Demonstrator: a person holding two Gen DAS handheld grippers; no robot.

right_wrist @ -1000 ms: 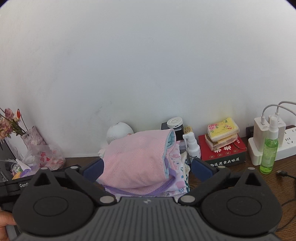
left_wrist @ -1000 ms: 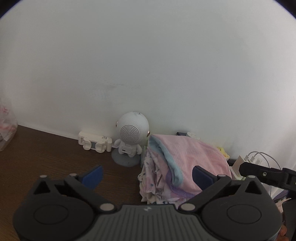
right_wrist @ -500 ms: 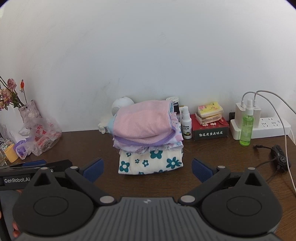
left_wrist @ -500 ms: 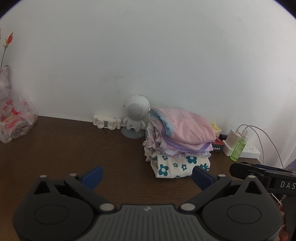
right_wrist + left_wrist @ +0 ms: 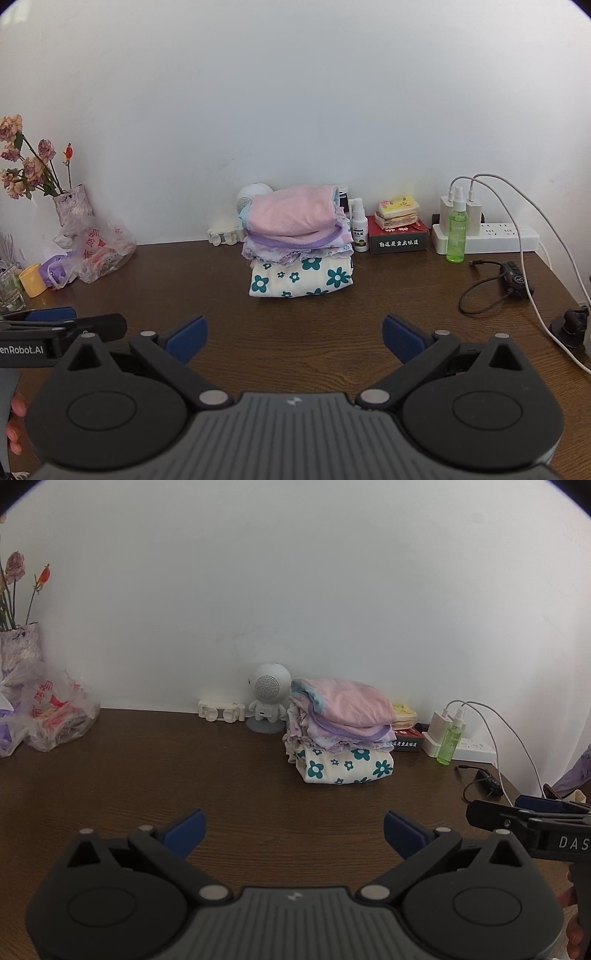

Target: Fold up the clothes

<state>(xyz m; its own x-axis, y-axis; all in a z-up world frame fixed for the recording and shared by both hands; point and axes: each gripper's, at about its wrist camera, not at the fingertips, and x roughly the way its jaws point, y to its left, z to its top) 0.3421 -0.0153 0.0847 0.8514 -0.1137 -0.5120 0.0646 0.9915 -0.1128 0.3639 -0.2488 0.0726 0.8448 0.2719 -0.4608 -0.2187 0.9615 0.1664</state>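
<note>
Against the back wall sits the finished stack of folded clothes, pink piece on top, now well apart from left gripper and right gripper, both pulled back, spread wide and empty, suggesting the placing is done.

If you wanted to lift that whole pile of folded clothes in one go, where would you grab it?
Probably low, at the flowered bottom piece, one hand-held gripper from each side: left hand-held gripper at the left end, right hand-held gripper at the right. The pile of folded clothes is soft and layered, so gripping the pink top piece would likely peel it off.
</note>
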